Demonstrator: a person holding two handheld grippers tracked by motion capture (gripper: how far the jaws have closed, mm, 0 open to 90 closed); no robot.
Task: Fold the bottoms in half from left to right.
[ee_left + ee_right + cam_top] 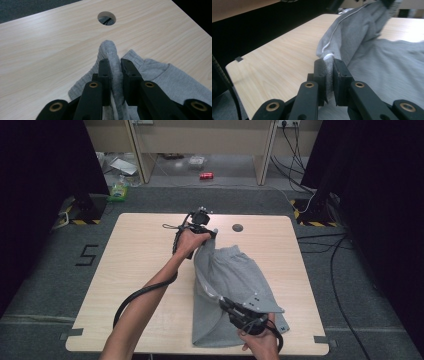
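Observation:
A grey garment [235,280] with a ribbed waistband lies on the right half of the wooden table [135,270]. My left gripper [209,233] is at its far end, shut on the waistband corner [110,53], which sticks out beyond the jaws. My right gripper [222,301] is near the front edge, shut on the garment's near edge [329,58]. The cloth edge between the two grippers is lifted and stretched; the rest of the grey garment [387,65] spreads flat on the table.
A round cable hole [238,227] lies in the table just beyond the left gripper, also seen as the hole [106,18]. Behind the table stand desk legs, a red can [206,175] and loose cables on the floor. The table's left half is bare wood.

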